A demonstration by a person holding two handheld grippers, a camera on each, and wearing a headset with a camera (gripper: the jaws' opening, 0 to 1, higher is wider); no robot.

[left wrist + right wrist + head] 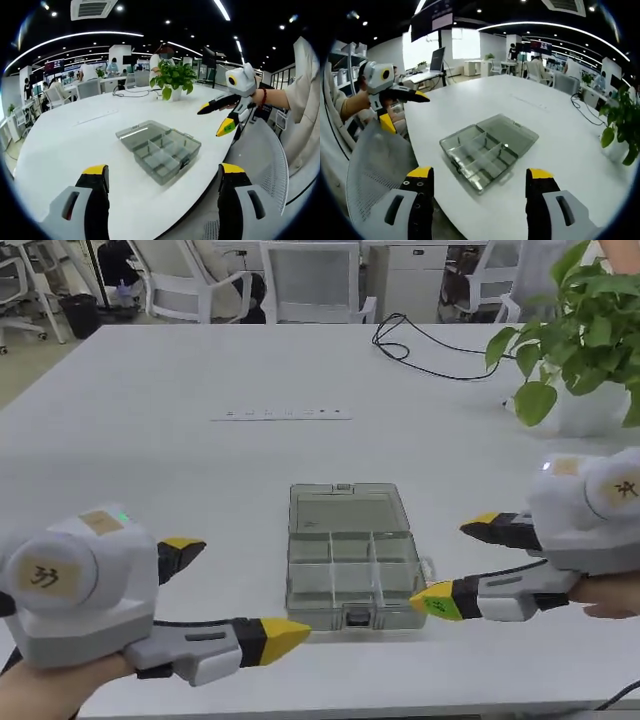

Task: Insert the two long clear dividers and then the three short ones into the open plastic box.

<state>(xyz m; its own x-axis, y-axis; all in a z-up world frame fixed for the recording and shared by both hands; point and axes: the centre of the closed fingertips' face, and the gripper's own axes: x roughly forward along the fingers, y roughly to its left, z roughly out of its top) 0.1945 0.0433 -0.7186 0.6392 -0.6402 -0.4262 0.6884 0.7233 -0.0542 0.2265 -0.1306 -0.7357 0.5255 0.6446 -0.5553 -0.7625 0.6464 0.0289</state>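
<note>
The clear plastic box lies open near the table's front edge, with its lid folded flat behind it. Clear dividers stand inside it and split the tray into several compartments. My left gripper hovers open to the left of the box, holding nothing. To the right of the box my right gripper is also open and holds nothing. In the left gripper view the box lies ahead of my left gripper, with the right gripper beyond it. The right gripper view has the box ahead of my right gripper, and the left gripper at the left.
A potted plant stands at the table's back right, with a black cable beside it. A thin pale strip lies mid-table behind the box. Chairs line the far edge. The table's front edge runs just below the box.
</note>
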